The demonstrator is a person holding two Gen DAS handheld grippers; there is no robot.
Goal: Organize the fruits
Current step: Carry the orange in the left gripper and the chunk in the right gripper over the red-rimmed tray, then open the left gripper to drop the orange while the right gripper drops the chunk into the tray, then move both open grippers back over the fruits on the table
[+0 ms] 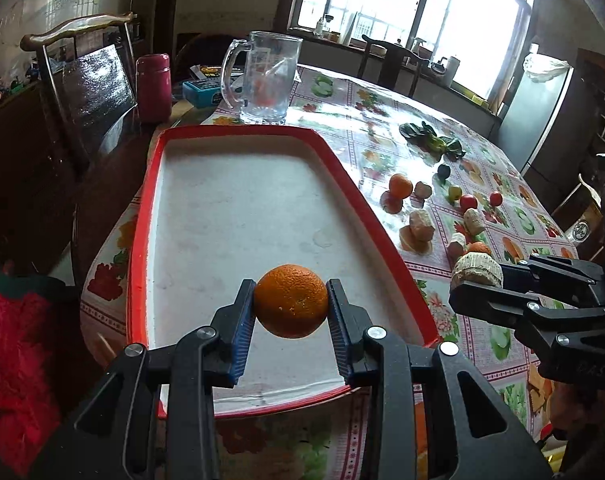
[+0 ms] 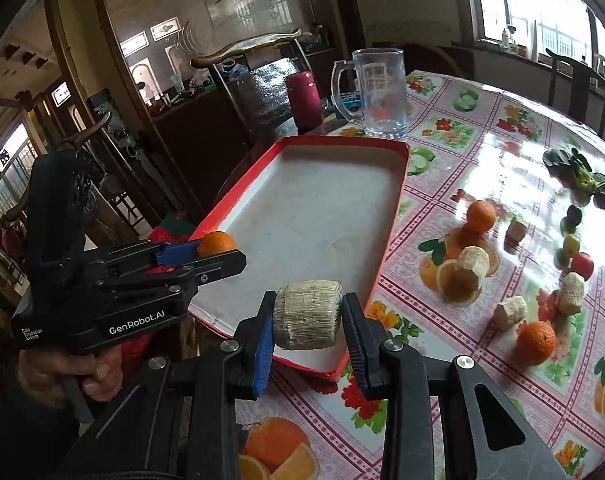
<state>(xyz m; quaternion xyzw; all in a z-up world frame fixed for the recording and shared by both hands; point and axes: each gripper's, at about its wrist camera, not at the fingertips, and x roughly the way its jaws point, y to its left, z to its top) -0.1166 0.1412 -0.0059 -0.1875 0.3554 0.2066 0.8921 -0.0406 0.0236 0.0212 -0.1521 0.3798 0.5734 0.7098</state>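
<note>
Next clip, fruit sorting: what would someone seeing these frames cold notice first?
Probably the orange clamped in the left gripper, held over the near end of the red-rimmed tray, whose white floor has nothing lying on it. Next, the right gripper gripping a pale, fibrous cut chunk just over the tray's near right corner. To the tray's right, more oranges, pale chunks and small fruits lie scattered on the fruit-print tablecloth.
</note>
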